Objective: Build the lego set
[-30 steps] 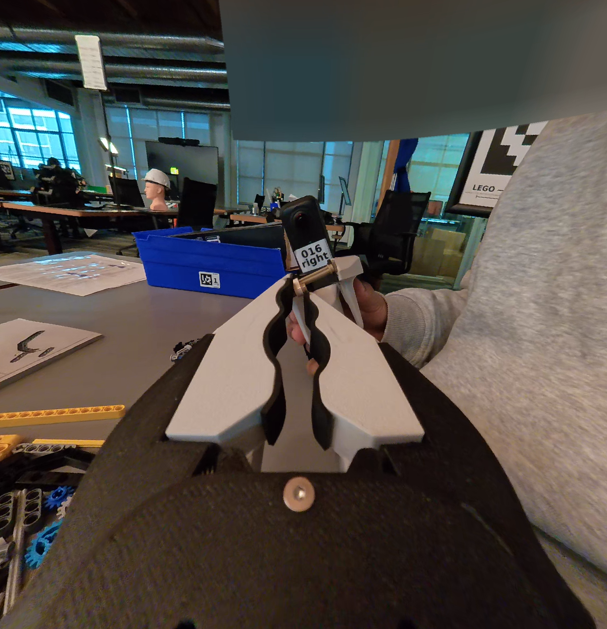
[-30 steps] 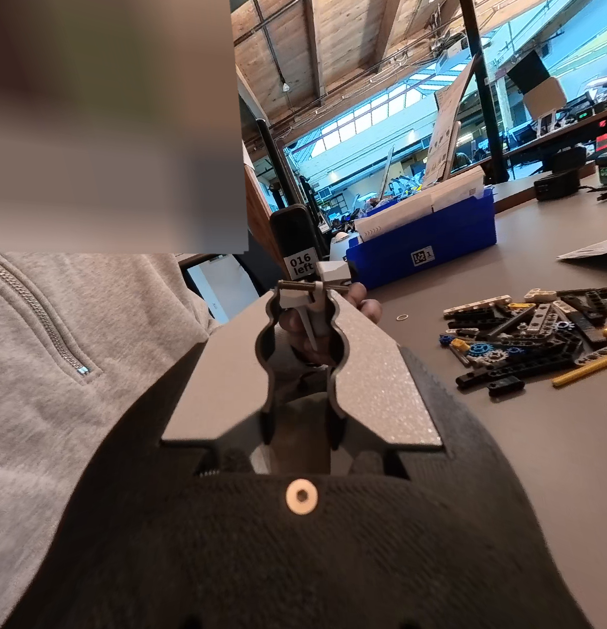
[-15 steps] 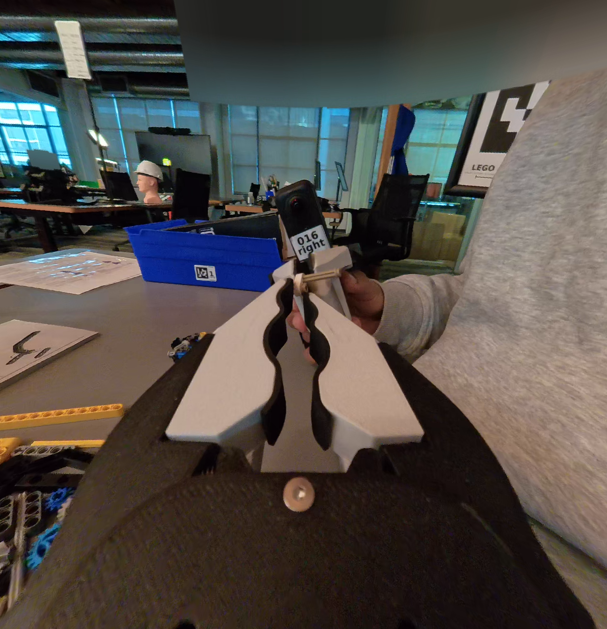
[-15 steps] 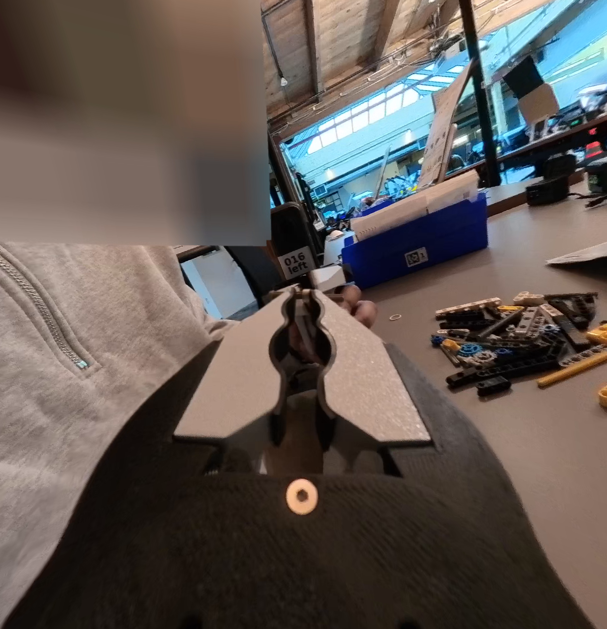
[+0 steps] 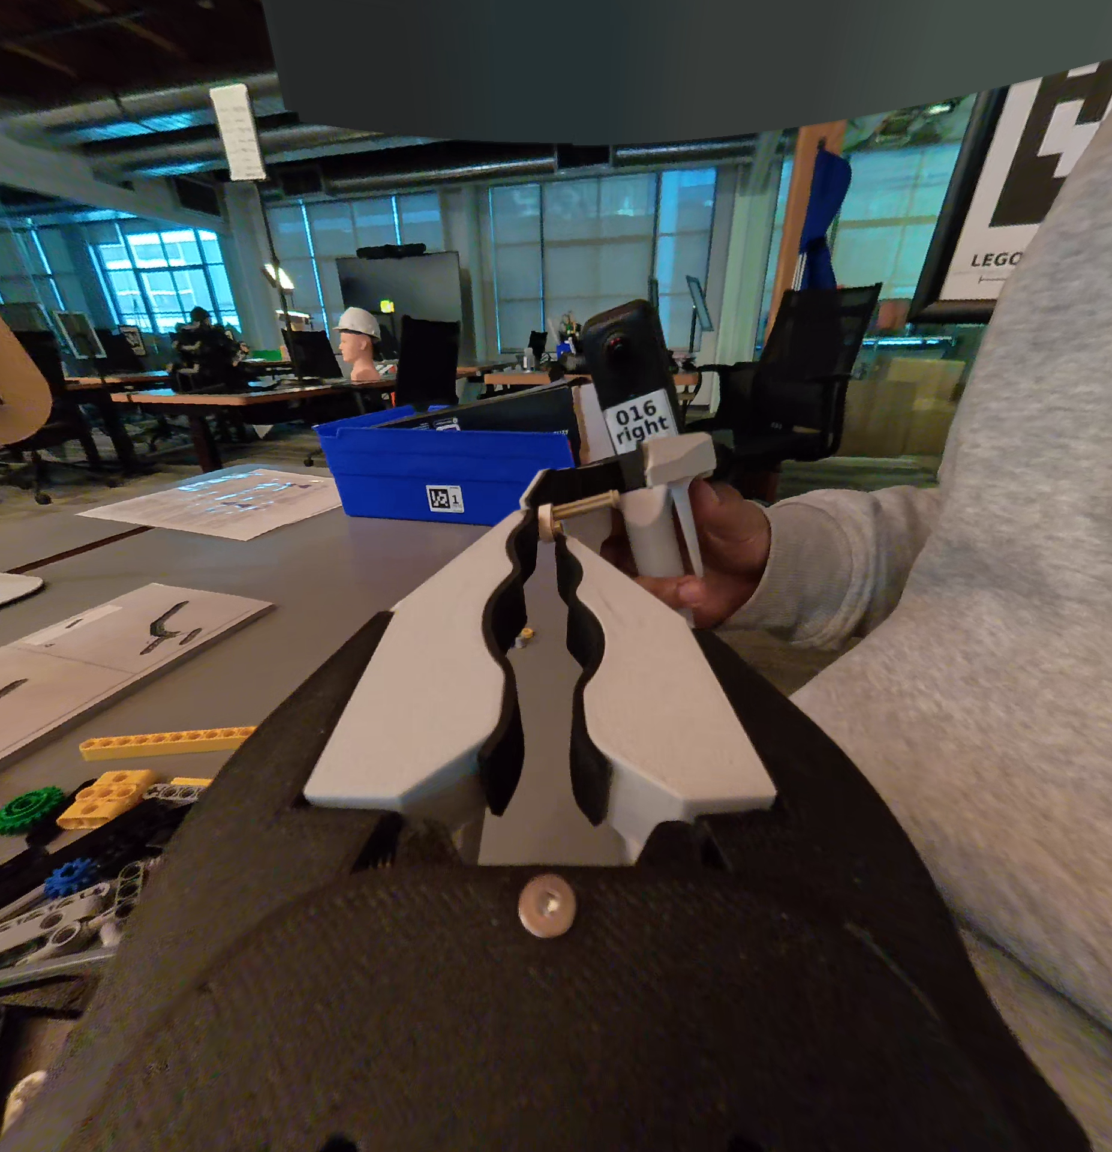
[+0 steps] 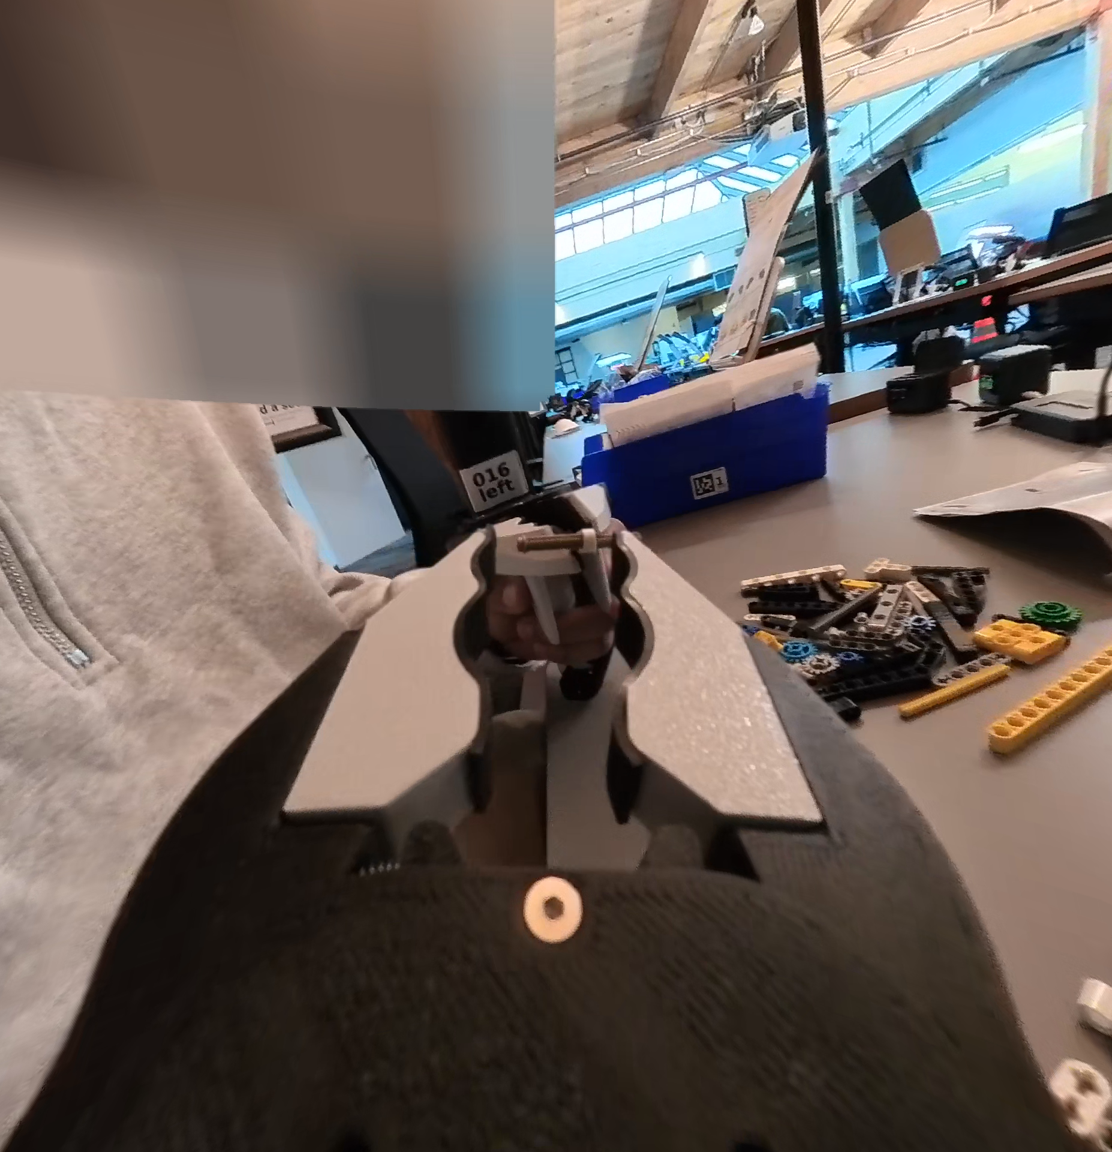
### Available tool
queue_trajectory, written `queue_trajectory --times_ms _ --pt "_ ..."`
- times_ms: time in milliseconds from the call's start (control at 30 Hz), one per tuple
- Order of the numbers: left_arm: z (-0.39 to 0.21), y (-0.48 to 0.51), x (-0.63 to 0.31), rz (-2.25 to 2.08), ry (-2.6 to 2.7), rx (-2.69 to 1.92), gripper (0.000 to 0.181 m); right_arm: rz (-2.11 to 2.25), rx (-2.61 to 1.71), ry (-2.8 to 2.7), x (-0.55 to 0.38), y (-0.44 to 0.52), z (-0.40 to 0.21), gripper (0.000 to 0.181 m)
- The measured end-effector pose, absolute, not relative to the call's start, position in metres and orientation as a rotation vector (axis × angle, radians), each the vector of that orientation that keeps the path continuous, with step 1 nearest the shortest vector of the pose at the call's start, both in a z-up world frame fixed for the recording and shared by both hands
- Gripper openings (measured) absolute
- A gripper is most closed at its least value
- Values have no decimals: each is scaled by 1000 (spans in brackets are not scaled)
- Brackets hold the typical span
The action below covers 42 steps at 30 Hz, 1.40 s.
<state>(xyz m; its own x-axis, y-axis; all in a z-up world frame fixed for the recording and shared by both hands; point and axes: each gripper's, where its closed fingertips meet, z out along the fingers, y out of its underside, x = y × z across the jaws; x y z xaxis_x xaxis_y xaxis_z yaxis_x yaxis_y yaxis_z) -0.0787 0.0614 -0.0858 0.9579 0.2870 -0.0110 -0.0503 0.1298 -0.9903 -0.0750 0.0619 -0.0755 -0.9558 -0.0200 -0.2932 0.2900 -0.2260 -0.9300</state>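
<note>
The build looks barely begun: both the left gripper and right gripper are parted and empty, facing each other above the bench, while loose lego pieces lie unassembled near the blue bin.

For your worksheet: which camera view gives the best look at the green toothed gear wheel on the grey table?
The right wrist view: the green toothed gear wheel lies fully visible beside a yellow block, well lit. The left wrist view shows the same gear only near its left edge, darker and lower in the picture.
</note>
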Motion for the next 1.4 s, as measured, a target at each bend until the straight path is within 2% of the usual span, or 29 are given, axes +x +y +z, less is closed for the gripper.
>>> queue_trajectory --times_ms 133,267,1100,1200,1400 --pt "-85 62 -77 243 -188 -1422 4 -2290 297 1873 -72 58 -79 34" --pt "-86 64 -74 251 -172 -1430 4 -2311 278 1869 -71 59 -76 24" --pt "-78 72 -68 195 -193 -1361 4 -2383 232 1746 -65 61 -63 23" --pt "-76 73 -67 187 -191 -1353 4 -2379 249 1745 -66 60 -64 29" --pt "-77 73 -68 189 -194 -1356 4 -2379 235 1738 -64 60 -63 24"
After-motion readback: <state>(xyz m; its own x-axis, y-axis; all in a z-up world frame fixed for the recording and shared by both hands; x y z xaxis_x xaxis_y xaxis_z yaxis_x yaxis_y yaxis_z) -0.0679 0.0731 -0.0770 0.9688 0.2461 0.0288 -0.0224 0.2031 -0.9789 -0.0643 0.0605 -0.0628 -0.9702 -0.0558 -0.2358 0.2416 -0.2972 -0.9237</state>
